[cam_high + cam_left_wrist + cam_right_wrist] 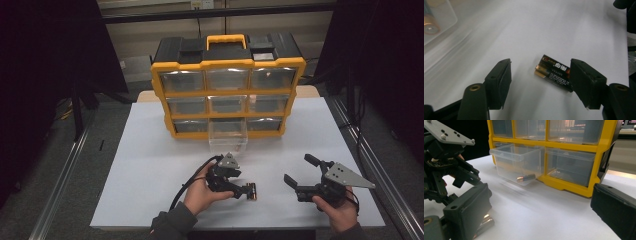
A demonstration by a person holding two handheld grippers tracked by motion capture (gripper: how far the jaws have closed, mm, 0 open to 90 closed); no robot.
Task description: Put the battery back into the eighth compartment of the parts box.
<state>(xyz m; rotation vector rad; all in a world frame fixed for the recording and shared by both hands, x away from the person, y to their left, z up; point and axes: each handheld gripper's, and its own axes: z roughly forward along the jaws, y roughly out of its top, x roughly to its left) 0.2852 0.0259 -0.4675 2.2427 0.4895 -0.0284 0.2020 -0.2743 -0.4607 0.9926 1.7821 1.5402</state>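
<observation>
A dim room with dark drapes on both sides framed the white table (pixel 150 165) I worked over; at its far side stood a yellow organiser (pixel 228 92) of clear drawers, its bottom-middle drawer (pixel 228 136) pulled out with one battery (pixel 526 178) already lying inside. Going from the left, my left gripper (pixel 245 190) lay low over the sheet, its jaws spread on either side of a small pack of batteries (pixel 554 72) that rested flat on the table near the front edge; the pack sat hard against one jaw, well apart from the other, so nothing pinched it yet. Further right, my right gripper (pixel 300 172) hovered with its jaws wide apart and nothing between them. I judged the pack light, stiff and smooth, its wrap likely slick, so it might skate or twist on the sheet as the jaws met; I would take it across its long flat sides, near the middle, with the pads square to it; a hold near one end could let it pivot out.
</observation>
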